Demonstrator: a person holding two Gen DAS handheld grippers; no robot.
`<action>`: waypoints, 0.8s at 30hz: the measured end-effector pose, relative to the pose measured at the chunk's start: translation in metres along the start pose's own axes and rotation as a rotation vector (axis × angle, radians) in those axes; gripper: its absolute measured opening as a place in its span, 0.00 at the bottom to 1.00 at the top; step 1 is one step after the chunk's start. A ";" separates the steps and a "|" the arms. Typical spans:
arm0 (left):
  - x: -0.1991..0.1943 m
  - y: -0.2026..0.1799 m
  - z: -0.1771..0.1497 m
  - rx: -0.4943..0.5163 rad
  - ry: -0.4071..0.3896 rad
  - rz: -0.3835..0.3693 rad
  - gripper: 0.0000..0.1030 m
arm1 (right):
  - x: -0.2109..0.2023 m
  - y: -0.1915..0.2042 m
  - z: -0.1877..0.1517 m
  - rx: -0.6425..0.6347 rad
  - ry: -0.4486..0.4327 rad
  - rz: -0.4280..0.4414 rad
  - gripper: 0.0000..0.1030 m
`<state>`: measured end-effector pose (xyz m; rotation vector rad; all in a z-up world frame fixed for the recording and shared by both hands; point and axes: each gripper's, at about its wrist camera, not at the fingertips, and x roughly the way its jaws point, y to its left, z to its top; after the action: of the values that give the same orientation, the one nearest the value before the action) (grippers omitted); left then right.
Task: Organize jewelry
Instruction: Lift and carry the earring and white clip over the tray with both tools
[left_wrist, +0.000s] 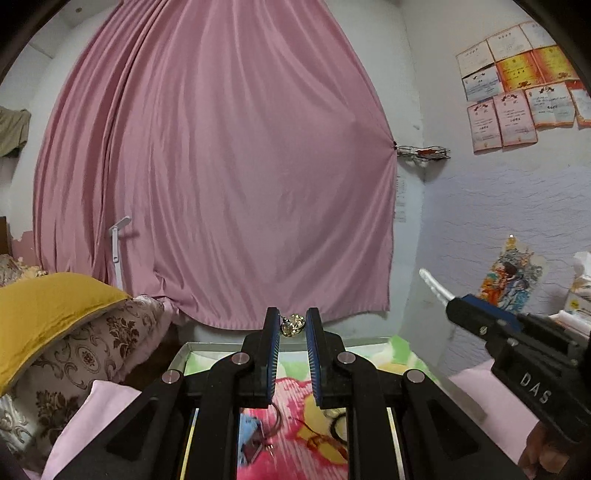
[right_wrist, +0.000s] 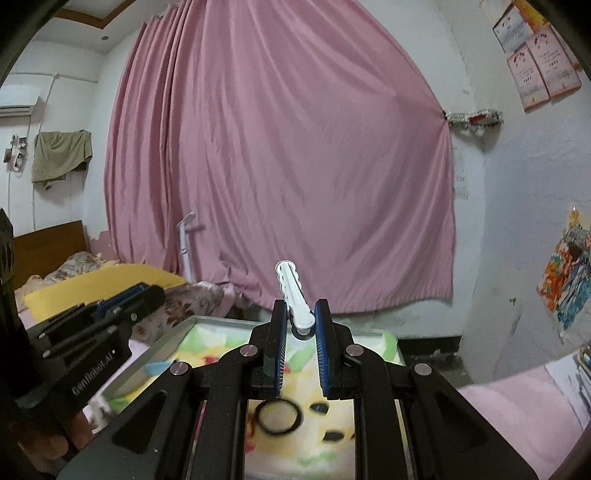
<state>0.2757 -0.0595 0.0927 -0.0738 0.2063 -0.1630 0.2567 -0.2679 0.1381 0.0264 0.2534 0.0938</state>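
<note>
A small gold brooch-like ornament (left_wrist: 293, 325), shiny and crumpled in form, is pinched at the tips of the left claw (left_wrist: 291, 326), its pads drawn in against it. A long white hair clip (right_wrist: 293, 297), toothed along its edges, is clamped in the right claw (right_wrist: 300, 325) and is angled up toward 11 o'clock. Both pieces are held above a shallow tray (left_wrist: 221, 346) lined with a colourful printed cloth. On that lining, a black ring (right_wrist: 277, 416) is seen at 6 o'clock beneath the right claw. A pink curtain (left_wrist: 221, 166) is hung behind.
</note>
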 end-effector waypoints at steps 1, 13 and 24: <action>0.008 0.001 -0.002 0.000 0.009 0.007 0.13 | 0.007 0.000 0.000 -0.008 -0.001 -0.007 0.13; 0.060 0.010 -0.017 -0.022 0.219 0.001 0.13 | 0.071 -0.011 -0.022 0.020 0.183 -0.012 0.13; 0.090 0.003 -0.044 -0.006 0.498 -0.104 0.13 | 0.109 -0.018 -0.054 0.030 0.447 0.028 0.13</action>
<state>0.3541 -0.0739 0.0313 -0.0492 0.7006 -0.2831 0.3497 -0.2742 0.0577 0.0391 0.7009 0.1231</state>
